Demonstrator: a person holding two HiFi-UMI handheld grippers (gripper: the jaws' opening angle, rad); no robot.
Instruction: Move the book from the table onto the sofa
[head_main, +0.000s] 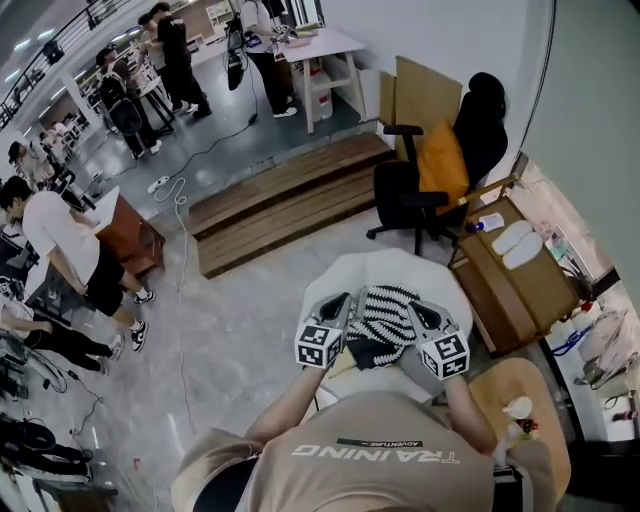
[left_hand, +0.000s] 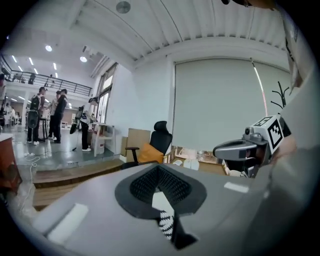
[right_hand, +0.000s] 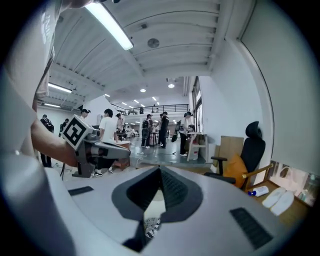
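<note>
Above one round white desk (head_main: 400, 262) in a large open workroom, a person in a beige T-shirt (head_main: 370, 455) holds one book (head_main: 385, 312) with a black-and-white zigzag cover over the desktop, gripped from both sides by two tools. The left hand-held gripper (head_main: 348, 305) is pressed together on the book's left edge, and the right hand-held gripper (head_main: 413, 310) pinches the opposite edge. Each gripper's own view shows a pale page edge and a strip of the zigzag pattern nipped between its two dark ribbed pads. Each tool carries one marker cube (head_main: 320, 345), two in all, at the end nearest the person's chest. Beyond the desk stands one black office chair (head_main: 400, 195) with one orange cushion (head_main: 440, 165) against its back. Beside it, one wooden cabinet (head_main: 500, 280) bears two white oval things (head_main: 515, 242) lying side by side. One low wooden platform (head_main: 290, 200) of two steps runs across the grey floor (head_main: 230, 330). At least five people stand farther off. One of them, in a white shirt (head_main: 55, 235), bends beside one reddish-brown box (head_main: 125, 235) near the left edge, and one white cable (head_main: 180, 200) trails along the floor.
</note>
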